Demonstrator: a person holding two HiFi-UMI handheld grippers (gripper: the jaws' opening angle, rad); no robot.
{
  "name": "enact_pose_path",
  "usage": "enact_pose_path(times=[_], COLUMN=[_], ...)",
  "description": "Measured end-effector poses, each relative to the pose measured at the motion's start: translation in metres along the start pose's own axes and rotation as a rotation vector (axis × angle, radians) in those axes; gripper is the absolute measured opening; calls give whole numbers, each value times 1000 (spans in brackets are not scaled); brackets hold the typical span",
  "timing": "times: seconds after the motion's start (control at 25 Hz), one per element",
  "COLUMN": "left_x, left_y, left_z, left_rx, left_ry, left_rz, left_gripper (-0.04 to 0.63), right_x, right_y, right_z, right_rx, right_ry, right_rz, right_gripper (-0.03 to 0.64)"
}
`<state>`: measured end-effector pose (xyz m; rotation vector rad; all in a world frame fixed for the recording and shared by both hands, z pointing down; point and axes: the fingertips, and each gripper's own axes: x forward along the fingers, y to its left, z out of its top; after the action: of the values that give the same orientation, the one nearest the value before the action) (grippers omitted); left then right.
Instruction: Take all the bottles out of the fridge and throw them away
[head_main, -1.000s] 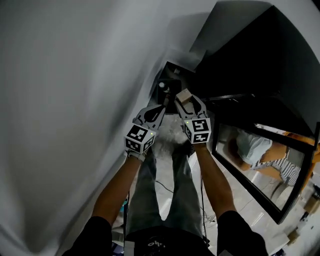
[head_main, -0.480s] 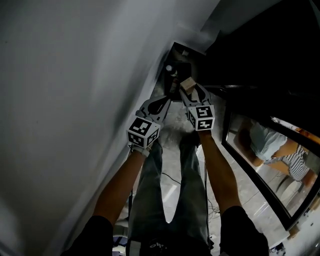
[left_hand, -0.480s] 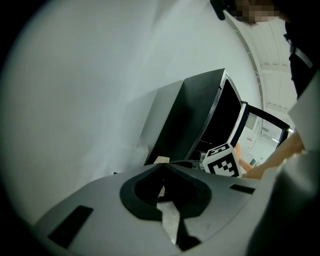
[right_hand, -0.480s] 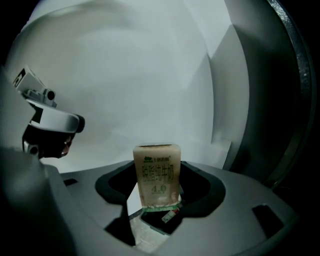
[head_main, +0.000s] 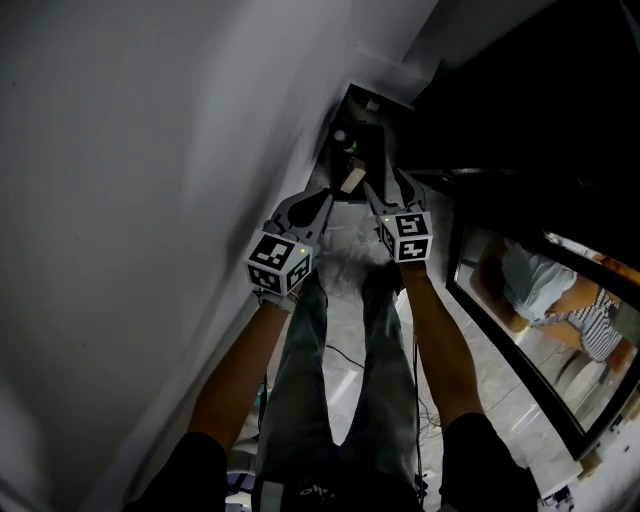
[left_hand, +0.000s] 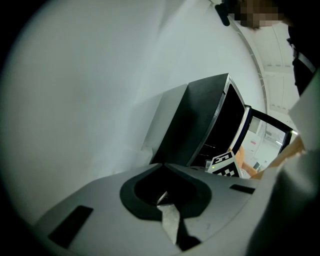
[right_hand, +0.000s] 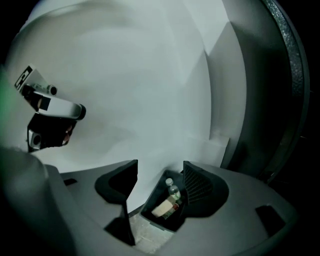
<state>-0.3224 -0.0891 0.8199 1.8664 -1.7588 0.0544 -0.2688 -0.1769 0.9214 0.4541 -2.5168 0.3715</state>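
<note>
Now right hand-held gripper (right_hand: 160, 173) released: tan item (right_hand: 163, 208) just dropped into far bin (right_hand: 154, 218), one discard done; left hand-held gripper (left_hand: 162, 164) clenched.

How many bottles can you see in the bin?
1 for certain: a clear, white-capped bottle at the far end of the bin, beside a tan item. Others may be hidden beneath them.

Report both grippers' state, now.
Left gripper: closed, nothing seen between its jaws.
Right gripper: open, holding nothing; only the bin shows beyond the gap.
</note>
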Motion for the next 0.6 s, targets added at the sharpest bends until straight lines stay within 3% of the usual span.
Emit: enact_pose_path(times=[0.36,0.44,0.6], left_x=[-20,-28,-52], left_y=[-30,-44,-83], left_z=[54,77,118], left_rx=[45,60,93], left_ry=[-23,-39,-48], left_rz=[-45,-62,-94], left_gripper=[6,6,6], right_x=[-71,-95,-160], right_y=[16,20,35], right_z=[52,73,119], right_rx=[21,22,51], right_ry=[-82,-105,-163], right_rz=[-49,-71,-134], right_gripper=[270,223,63])
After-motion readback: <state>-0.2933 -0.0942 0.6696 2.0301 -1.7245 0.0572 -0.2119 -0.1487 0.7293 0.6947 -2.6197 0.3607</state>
